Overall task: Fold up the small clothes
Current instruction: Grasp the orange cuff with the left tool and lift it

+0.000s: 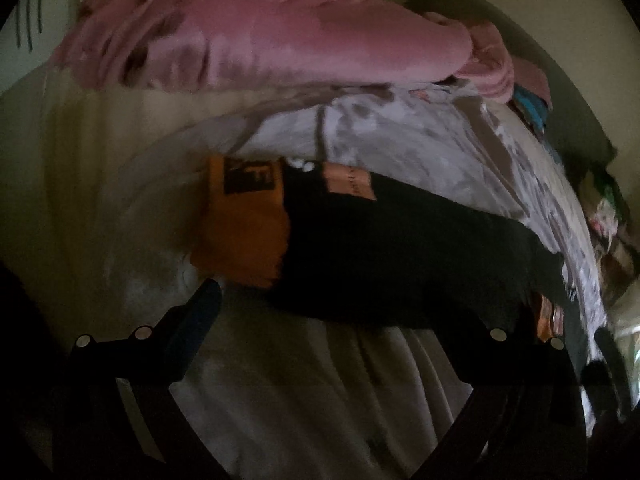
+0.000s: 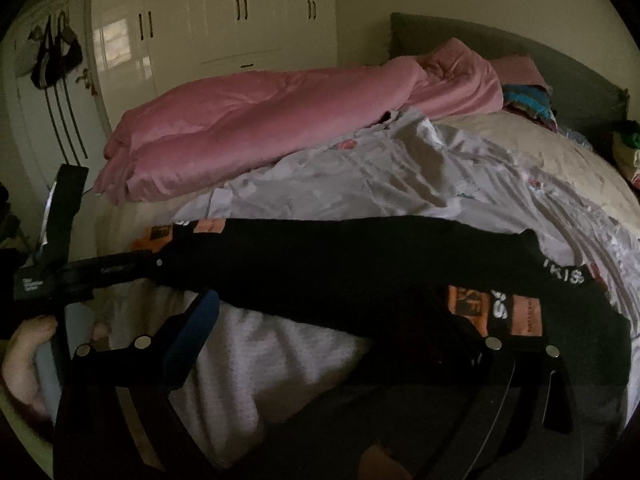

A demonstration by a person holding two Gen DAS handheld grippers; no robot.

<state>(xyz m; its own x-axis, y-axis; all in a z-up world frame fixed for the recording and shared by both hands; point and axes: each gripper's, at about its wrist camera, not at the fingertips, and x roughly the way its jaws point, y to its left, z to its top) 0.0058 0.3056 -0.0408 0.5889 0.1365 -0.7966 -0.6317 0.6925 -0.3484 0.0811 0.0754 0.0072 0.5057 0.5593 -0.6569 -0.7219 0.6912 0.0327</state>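
Both grippers, left gripper and right gripper, spread wide; right fingertips vanish against the soft black orange-patched garment on the rumpled grey sheet.

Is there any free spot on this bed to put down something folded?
Some. Bare pale sheet lies between the black garment and the near bed edge. Cream cover lies open towards the headboard. The pink duvet crowds the far side.
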